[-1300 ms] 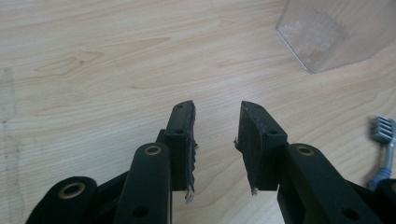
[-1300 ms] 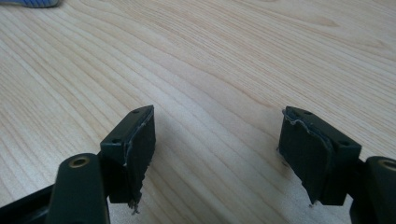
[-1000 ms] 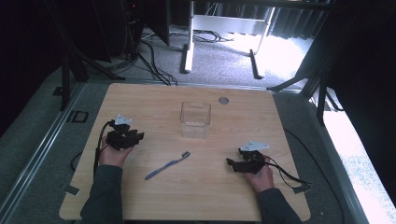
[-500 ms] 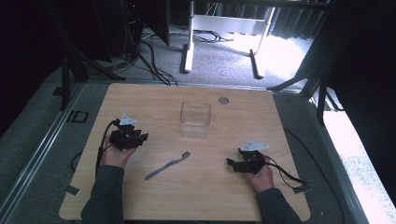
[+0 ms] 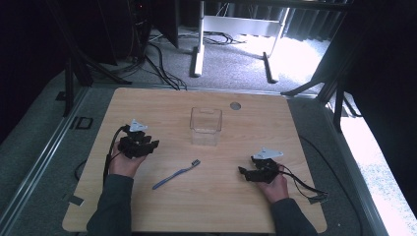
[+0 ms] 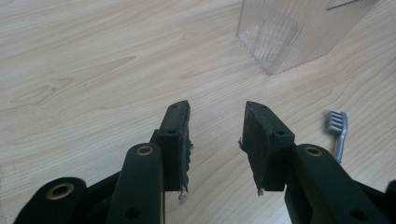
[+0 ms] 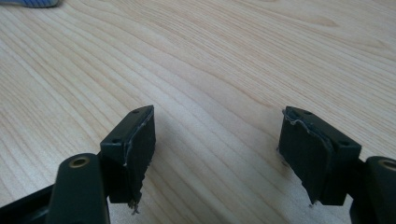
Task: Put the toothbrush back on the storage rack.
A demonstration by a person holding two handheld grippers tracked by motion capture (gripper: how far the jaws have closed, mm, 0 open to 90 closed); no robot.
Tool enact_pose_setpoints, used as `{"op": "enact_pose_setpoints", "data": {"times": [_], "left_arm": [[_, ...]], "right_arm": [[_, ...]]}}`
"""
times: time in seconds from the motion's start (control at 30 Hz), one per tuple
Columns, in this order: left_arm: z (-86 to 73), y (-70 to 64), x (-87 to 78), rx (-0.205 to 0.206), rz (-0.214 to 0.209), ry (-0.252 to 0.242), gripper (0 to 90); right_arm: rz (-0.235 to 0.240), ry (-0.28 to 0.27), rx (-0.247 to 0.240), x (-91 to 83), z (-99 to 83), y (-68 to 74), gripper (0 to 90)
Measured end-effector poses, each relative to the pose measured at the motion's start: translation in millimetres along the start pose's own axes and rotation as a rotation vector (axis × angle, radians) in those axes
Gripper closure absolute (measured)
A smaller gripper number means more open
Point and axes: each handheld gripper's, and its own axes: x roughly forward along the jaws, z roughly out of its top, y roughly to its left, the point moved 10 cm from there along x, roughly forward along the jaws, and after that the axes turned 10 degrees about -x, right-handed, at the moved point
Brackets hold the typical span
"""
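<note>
Left gripper (image 6: pixel 217 140) and right gripper (image 7: pixel 217 154): jaws spread, empty. Toothbrush (image 5: pixel 176 174) lies centre frame. Suggest pinching mid-handle, across its width, for the clear container (image 5: pixel 205 126).

**Both grippers low and parted, hands well apart**

The left gripper (image 5: pixel 147 145) sits in the person's left hand (image 5: pixel 125 164), its jaws pointing away from the body and toward the right gripper's side. In the left gripper view its jaws stand apart with a moderate gap and nothing between the pads (image 6: pixel 180 140). The right gripper (image 5: pixel 244 172) is held in the right hand (image 5: pixel 275 186), jaws pointing across toward the left gripper. In the right gripper view its jaws are spread wider than the left's, again with nothing between them. Both forearms come in from below, sleeves dark, a cable trailing behind each gripper
</note>
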Motion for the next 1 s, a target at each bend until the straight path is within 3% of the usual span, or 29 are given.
{"op": "enact_pose_setpoints", "data": {"times": [1.0], "left_arm": [[2.0,-26.6,1.3,0.013,-0.025,0.052,60.3]], "right_arm": [[0.000,0.000,0.001,0.0,0.0,0.0,26.9]]}}
